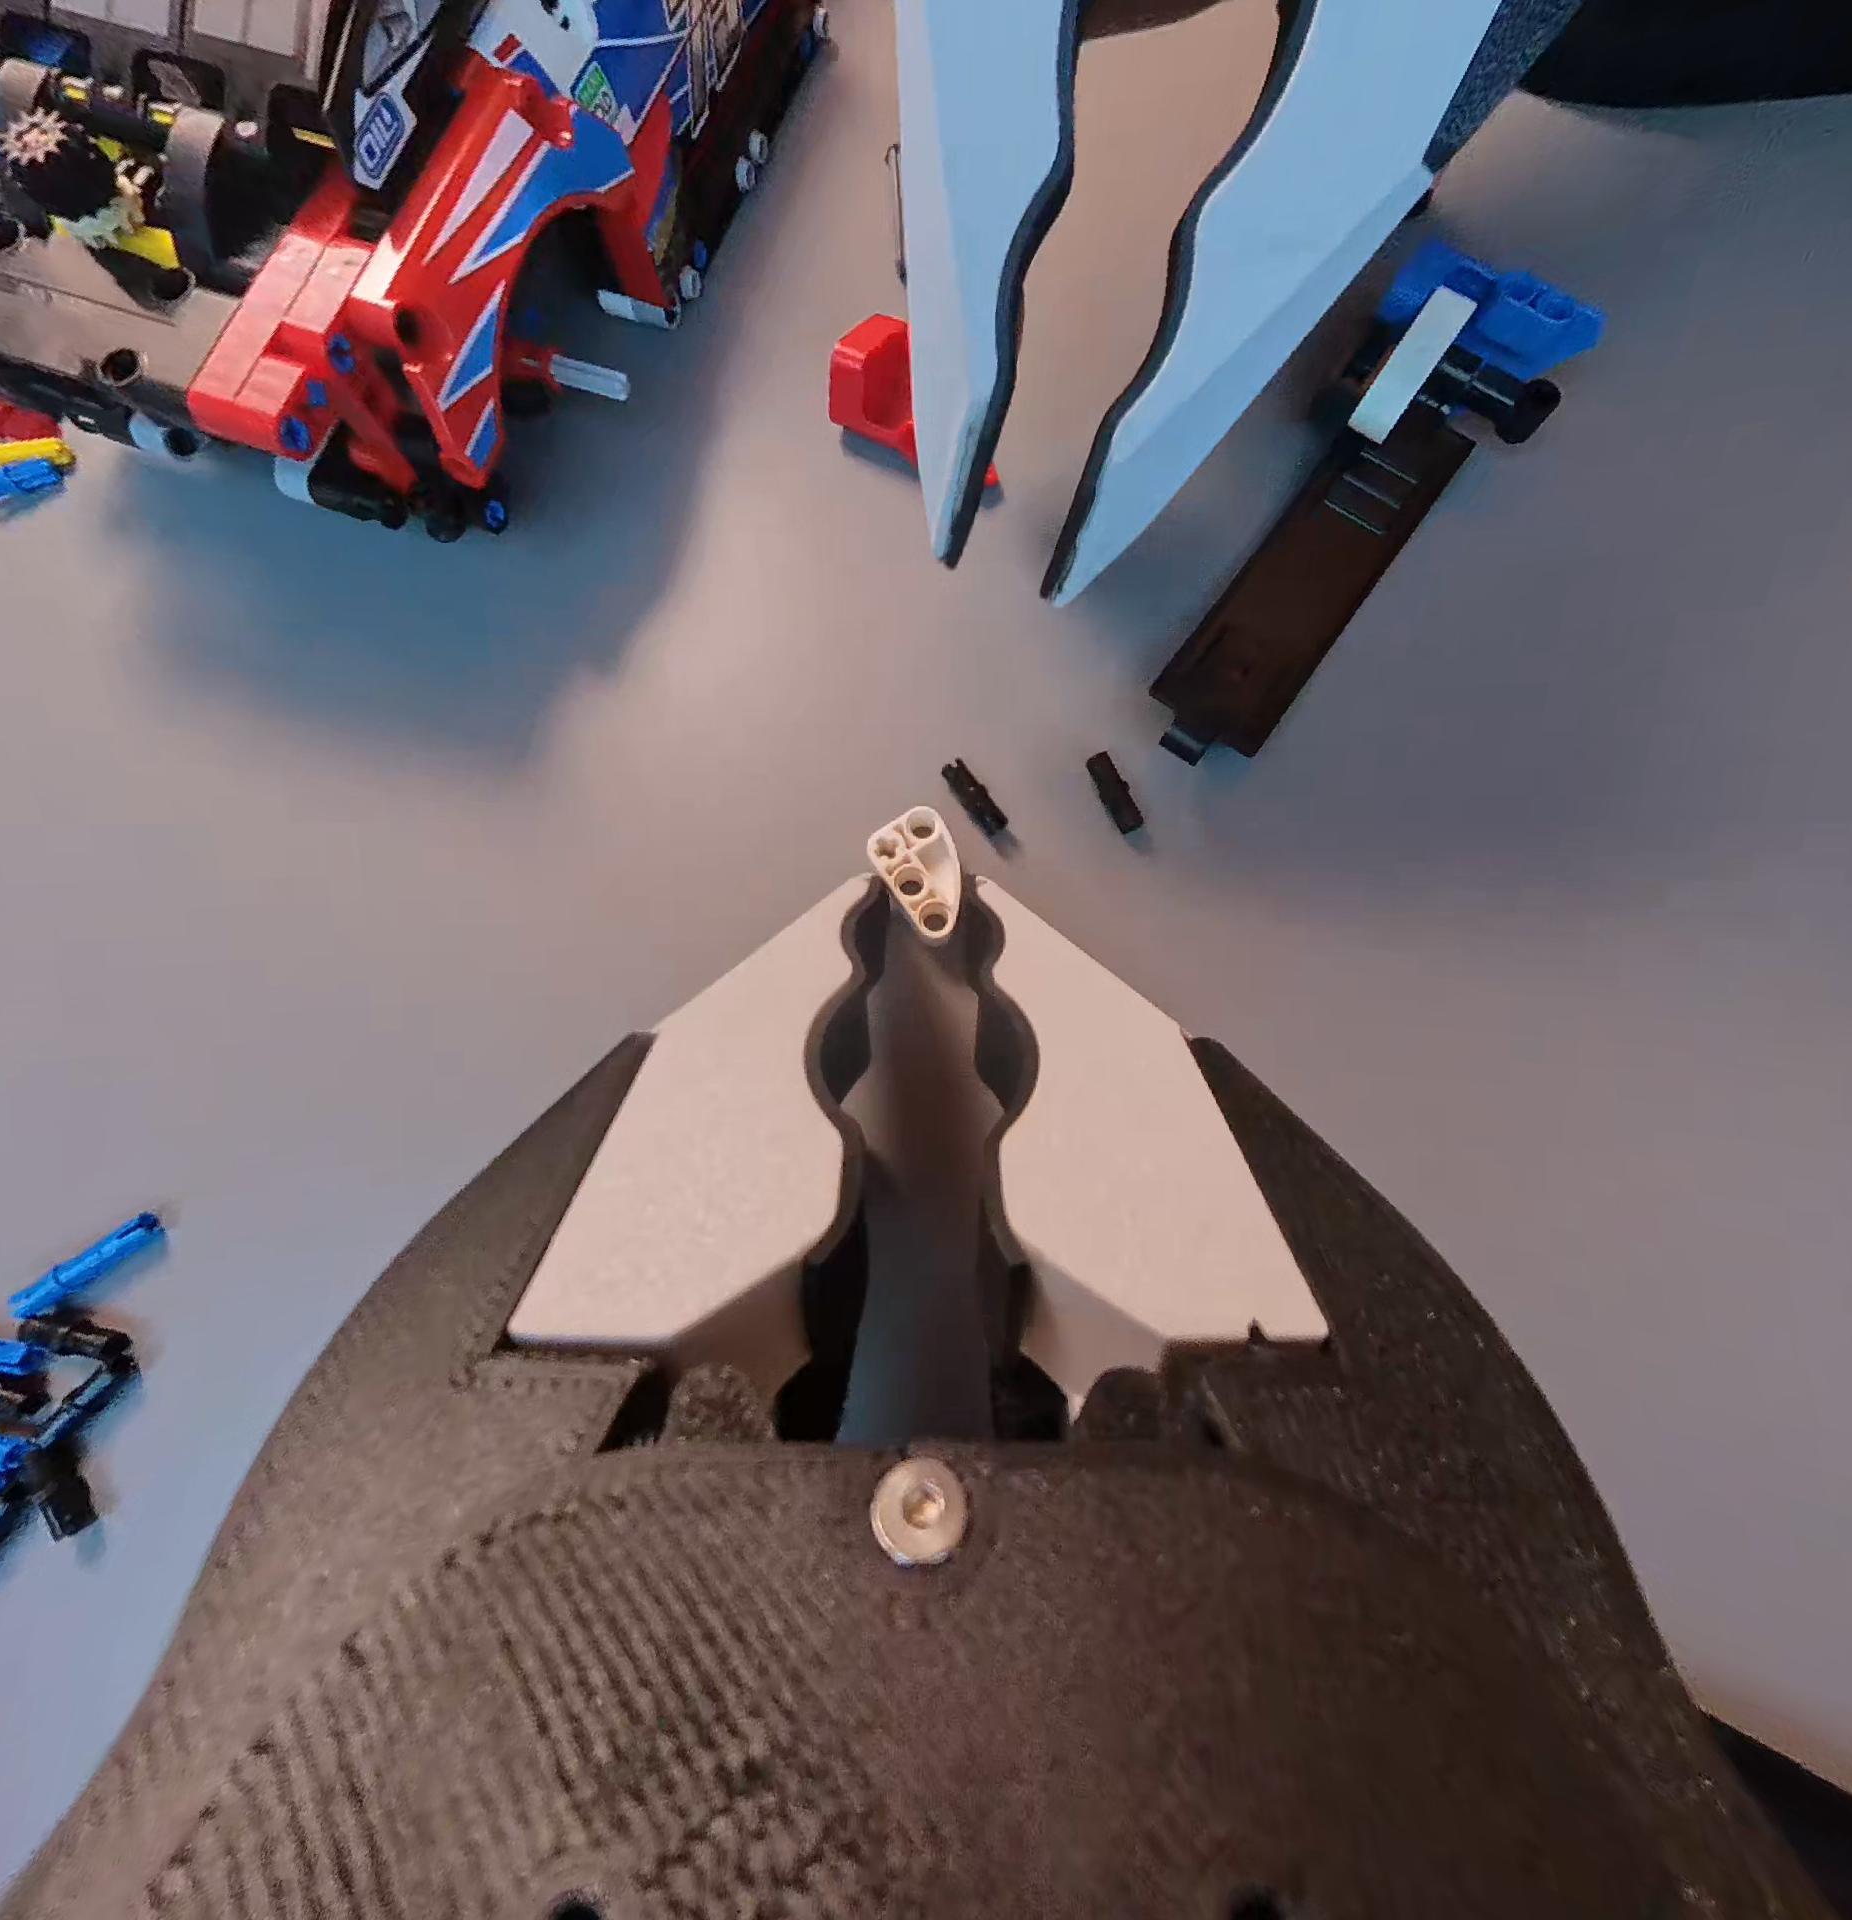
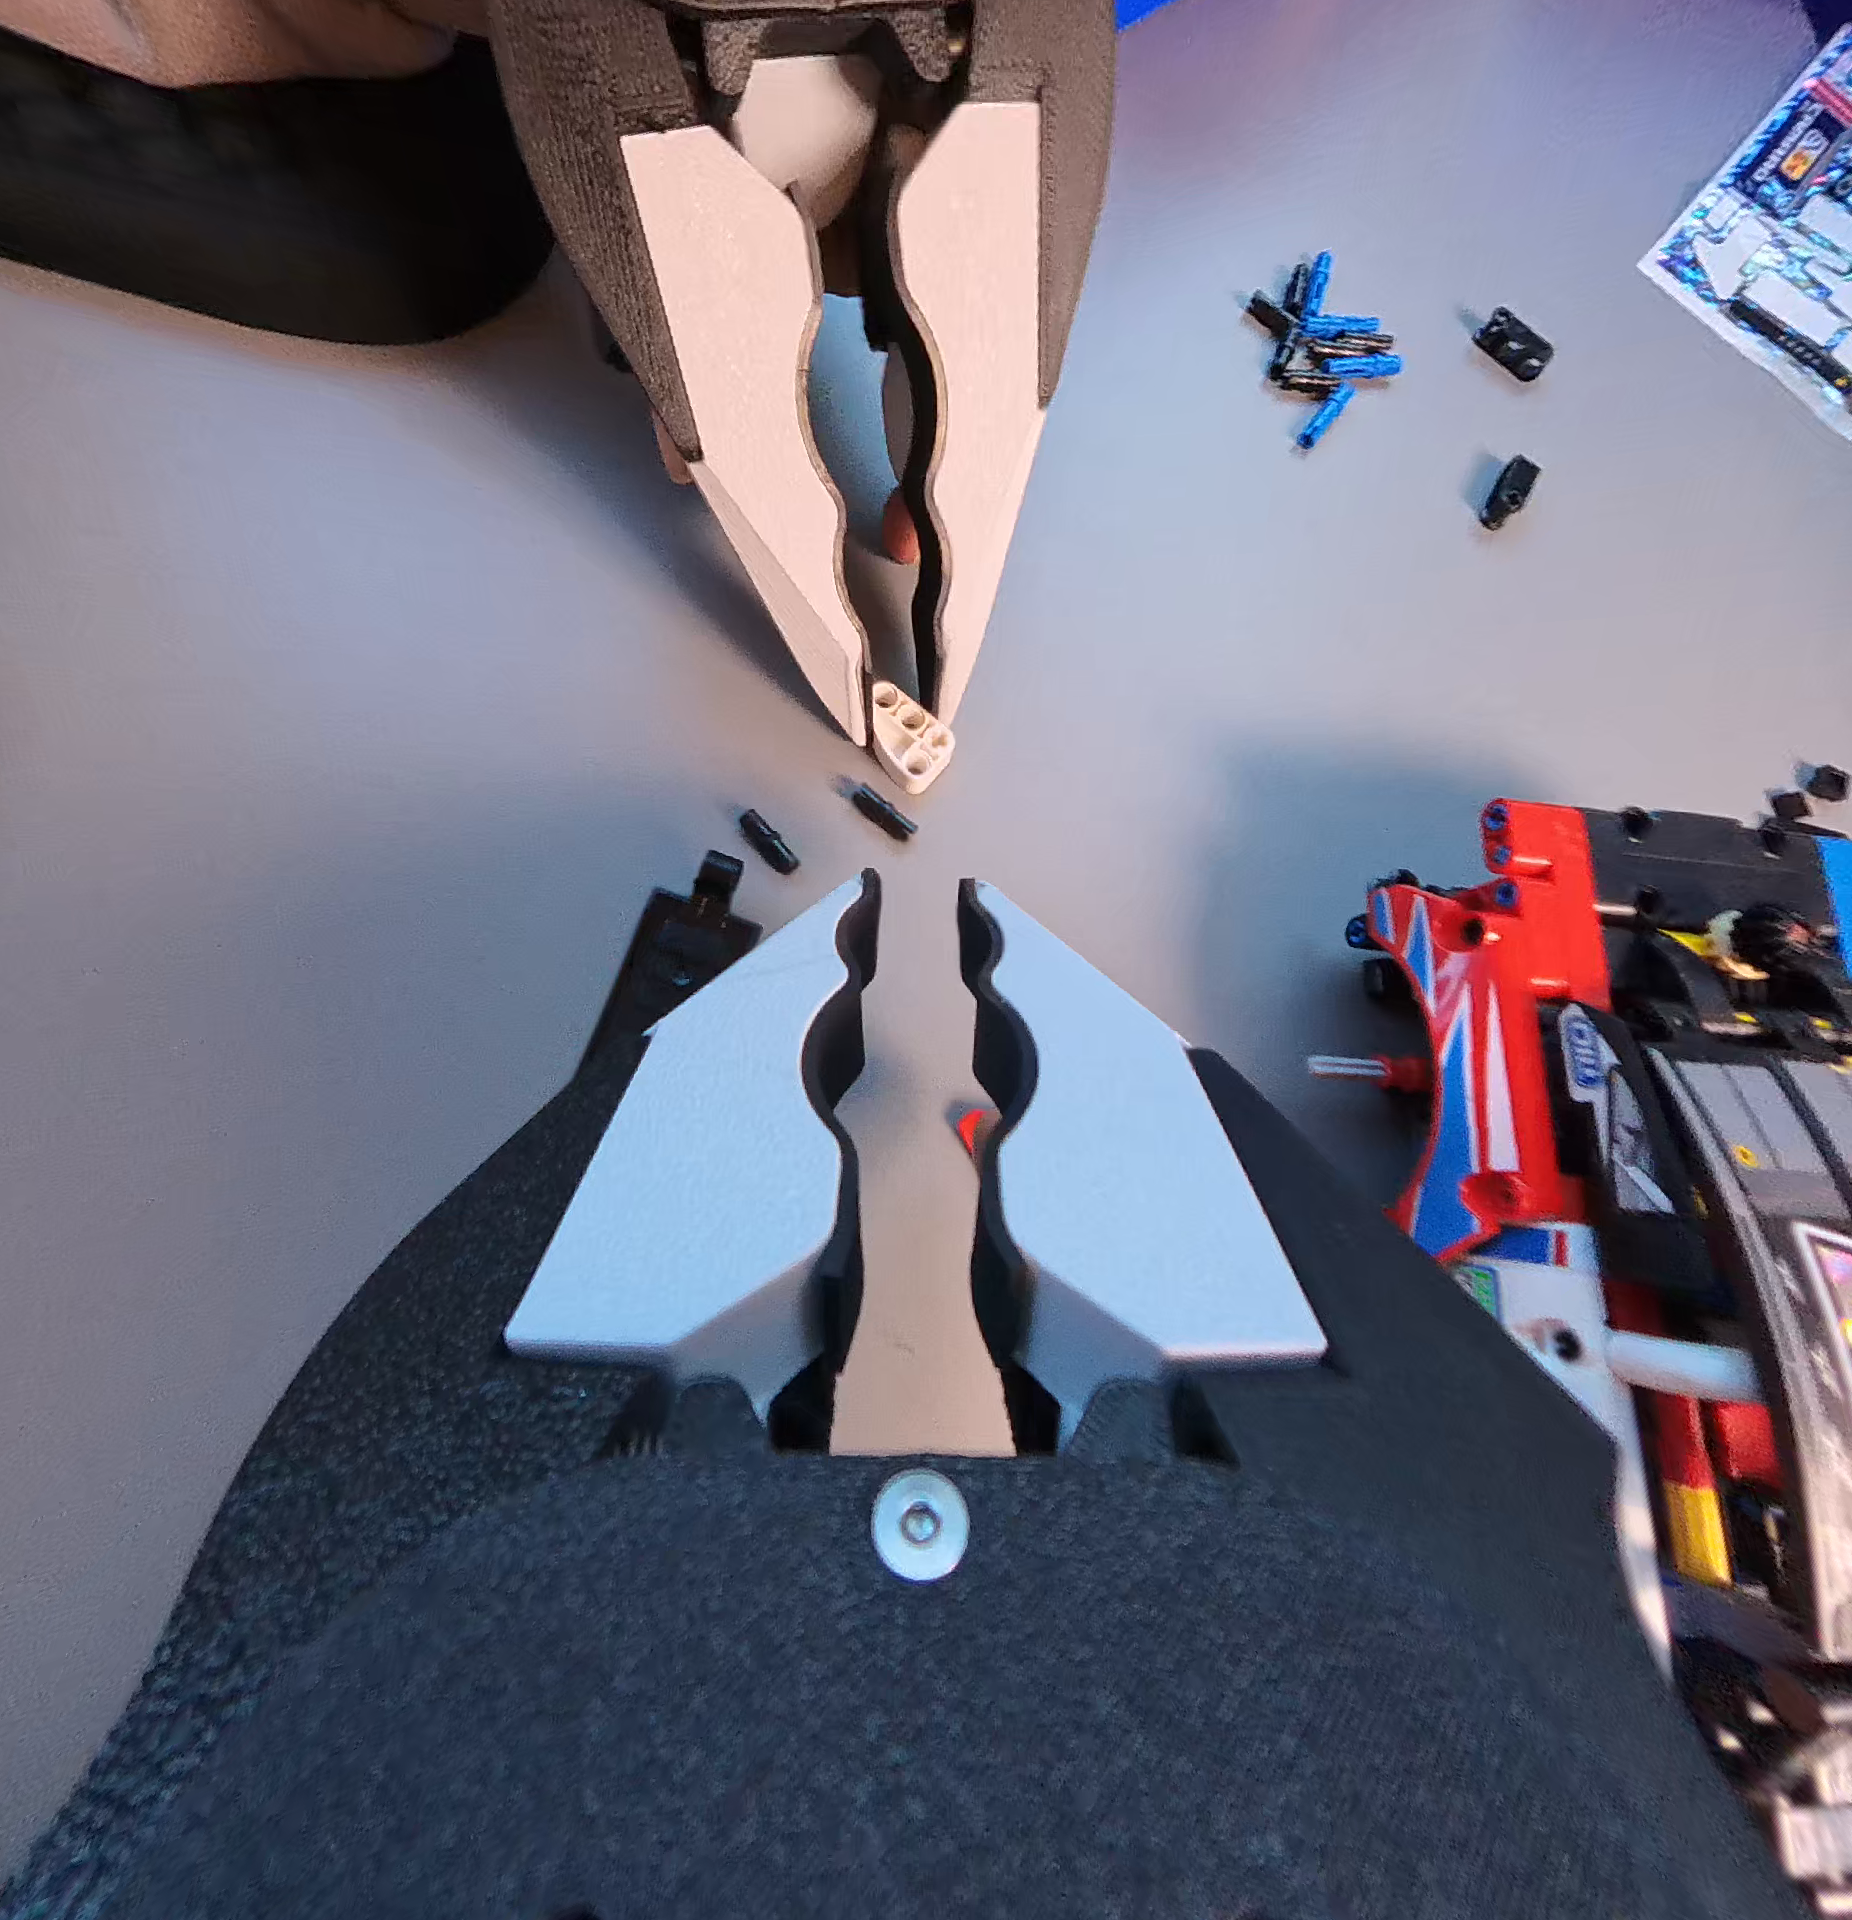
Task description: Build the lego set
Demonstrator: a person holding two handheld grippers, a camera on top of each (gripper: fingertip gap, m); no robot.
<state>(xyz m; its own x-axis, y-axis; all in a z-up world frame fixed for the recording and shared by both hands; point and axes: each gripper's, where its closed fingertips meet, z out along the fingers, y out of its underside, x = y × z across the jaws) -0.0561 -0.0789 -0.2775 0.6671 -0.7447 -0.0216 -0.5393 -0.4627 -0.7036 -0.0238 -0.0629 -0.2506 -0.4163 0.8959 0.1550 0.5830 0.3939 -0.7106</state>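
Observation:
My left gripper (image 1: 927, 883) is shut on a small white L-shaped beam (image 1: 917, 871) with several holes; the beam sticks out past the fingertips, just above the grey table. The same gripper (image 2: 906, 727) and white beam (image 2: 911, 750) show in the right wrist view. Two black pins (image 1: 974, 796) (image 1: 1114, 793) lie on the table just beyond the beam, also in the right wrist view (image 2: 886, 809) (image 2: 768, 840). My right gripper (image 2: 920, 881) is open and empty, facing the left one across the pins; it also shows in the left wrist view (image 1: 1000, 577).
The red, blue and black car model (image 1: 382, 260) (image 2: 1628, 1143) stands to one side. A black panel with blue parts (image 1: 1348, 540), a red piece (image 1: 875, 384), blue and black pins (image 2: 1322, 343) (image 1: 39, 1382), two small black connectors (image 2: 1512, 341) (image 2: 1508, 490) and a sticker sheet (image 2: 1795, 229) lie around. Across from one pair of fingers to the other is roughly 5 cm.

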